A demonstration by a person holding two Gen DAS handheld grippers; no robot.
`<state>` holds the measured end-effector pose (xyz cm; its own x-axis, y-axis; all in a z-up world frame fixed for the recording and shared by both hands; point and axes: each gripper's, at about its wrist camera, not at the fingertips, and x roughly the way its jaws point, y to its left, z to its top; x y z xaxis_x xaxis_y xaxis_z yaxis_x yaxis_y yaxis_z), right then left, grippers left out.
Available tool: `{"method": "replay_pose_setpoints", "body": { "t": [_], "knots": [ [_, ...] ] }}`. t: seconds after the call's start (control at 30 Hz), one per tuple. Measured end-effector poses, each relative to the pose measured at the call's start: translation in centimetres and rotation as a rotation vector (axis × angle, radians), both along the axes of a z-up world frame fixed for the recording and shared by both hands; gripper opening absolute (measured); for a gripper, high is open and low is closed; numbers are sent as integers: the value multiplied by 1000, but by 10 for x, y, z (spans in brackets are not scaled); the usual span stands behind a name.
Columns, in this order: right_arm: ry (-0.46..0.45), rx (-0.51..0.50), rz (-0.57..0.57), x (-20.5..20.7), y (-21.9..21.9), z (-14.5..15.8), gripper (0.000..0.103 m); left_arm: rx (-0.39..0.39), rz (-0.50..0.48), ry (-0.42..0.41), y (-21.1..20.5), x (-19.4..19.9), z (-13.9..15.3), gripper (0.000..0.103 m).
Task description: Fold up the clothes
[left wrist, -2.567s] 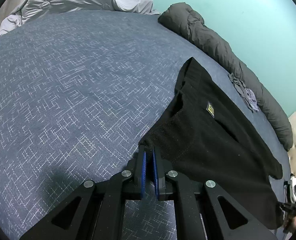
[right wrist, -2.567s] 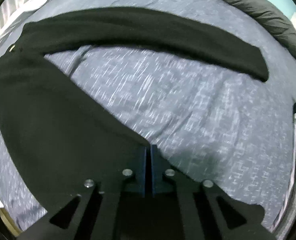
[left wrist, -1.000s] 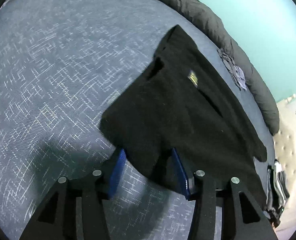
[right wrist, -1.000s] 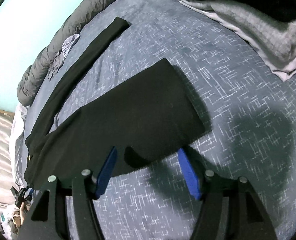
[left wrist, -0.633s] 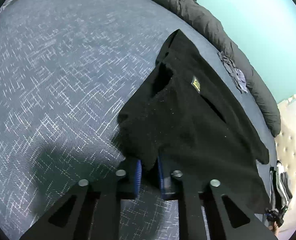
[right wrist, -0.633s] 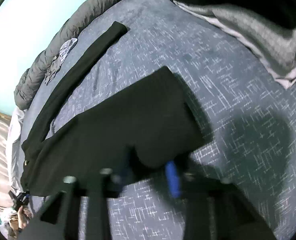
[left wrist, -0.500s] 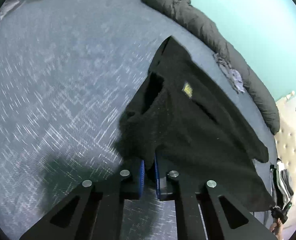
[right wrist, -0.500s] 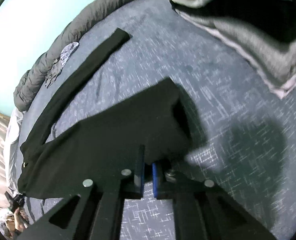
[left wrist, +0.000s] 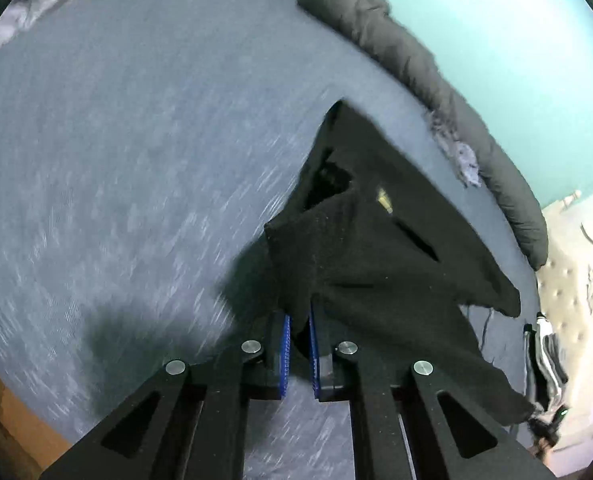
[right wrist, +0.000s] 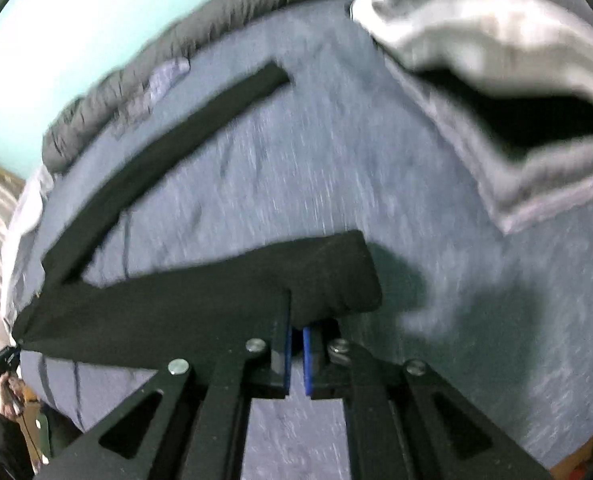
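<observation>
Black trousers [left wrist: 380,252] lie spread on a blue-grey bed [left wrist: 116,140], with a small yellow label near the waist. My left gripper [left wrist: 299,322] is shut on the waistband corner and holds it lifted off the bed. In the right wrist view, one trouser leg [right wrist: 216,292] hangs from my right gripper [right wrist: 295,326], which is shut on the leg's cuff end. The other leg [right wrist: 168,144] lies flat, stretching toward the far edge of the bed. Both views are blurred by motion.
A rolled dark grey duvet [left wrist: 428,80] runs along the turquoise wall, with a small lilac cloth [left wrist: 462,160] against it. A pile of grey and white clothes [right wrist: 496,80] sits at the upper right of the right wrist view. A wooden bed edge [left wrist: 12,432] shows at lower left.
Both grippers closed from open onto the trousers, the left on the waistband corner and the right on the leg cuff. Both now lift the fabric off the bed.
</observation>
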<state>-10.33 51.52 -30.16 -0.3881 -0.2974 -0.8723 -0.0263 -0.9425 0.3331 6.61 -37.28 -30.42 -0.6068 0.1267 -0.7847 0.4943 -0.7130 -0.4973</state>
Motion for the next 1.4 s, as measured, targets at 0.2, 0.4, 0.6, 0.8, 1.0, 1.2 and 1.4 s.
{"method": "replay_pose_setpoints", "body": {
  "t": [0.2, 0.4, 0.6, 0.8, 1.0, 1.2, 1.4],
  "knots": [
    [-45, -21, -10, 15, 6, -38, 6, 14, -10, -51, 0, -2, -29, 11],
    [25, 89, -45, 15, 15, -10, 36, -84, -1, -65, -2, 0, -7, 27],
    [76, 157, -21, 6, 2, 7, 40, -189, -28, -63, -4, -15, 16, 37],
    [82, 127, 130, -20, -58, 2, 54, -280, -167, -68, 24, -72, 30, 46],
    [87, 96, 282, -47, -119, -3, 56, -344, -334, -63, 77, -122, 32, 48],
    [90, 86, 423, -63, -182, -8, 56, -358, -489, -33, 139, -162, 27, 48],
    [95, 59, 451, -74, -218, -12, 56, -391, -678, -3, 212, -193, 24, 48]
  ]
}}
